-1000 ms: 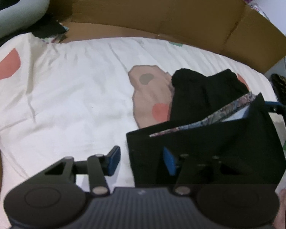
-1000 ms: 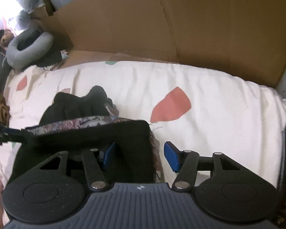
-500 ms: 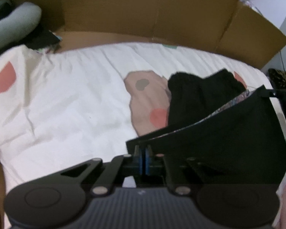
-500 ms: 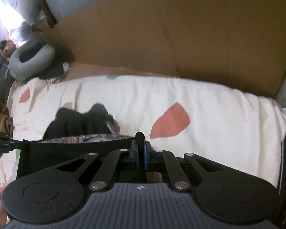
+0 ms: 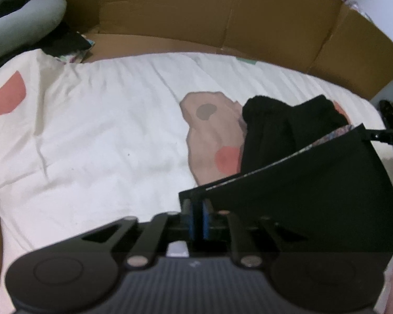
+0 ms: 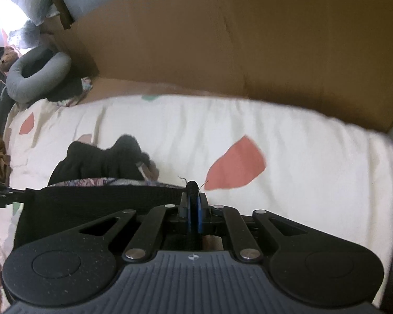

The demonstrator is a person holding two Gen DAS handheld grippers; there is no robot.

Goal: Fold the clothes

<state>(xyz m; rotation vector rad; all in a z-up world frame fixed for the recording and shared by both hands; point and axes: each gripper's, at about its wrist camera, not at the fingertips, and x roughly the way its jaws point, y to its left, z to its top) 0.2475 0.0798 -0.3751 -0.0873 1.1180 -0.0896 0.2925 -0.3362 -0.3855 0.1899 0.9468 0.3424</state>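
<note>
Change since earlier: both tongs, spread a second ago on either side of the garment's upper edge, now clamped on it; edge lifted and drawn into a straight line between them.
Left tongs (image 5: pixel 198 218): blue pads nearly together, pinching the left corner of the black garment (image 5: pixel 309 191); jaws eased slightly apart in the last half second, cloth between them all the while.
Right tongs (image 6: pixel 194 213): pads pressed close on the opposite corner of the same edge, a small black nub of cloth with loose threads poking up between the tips; jaws eased apart a touch as well, cloth between them.
Black garment: held taut by its upper edge, hanging as a flat panel below the tongs; patterned lining visible along the edge; rest bunched in a dark heap on the bed sheet (image 5: pixel 104 136) just behind the panel.
Position on bed: toward the right half of the sheet in the left wrist view, near its front edge, partly covering a tan and red printed patch.
Bed sheet: white with scattered coral shapes, wrinkled.
Cardboard (image 6: pixel 249 41): upright along the bed's far edge.
Grey cushion (image 6: pixel 36 76): ring-shaped, beyond the far left corner of the bed.
</note>
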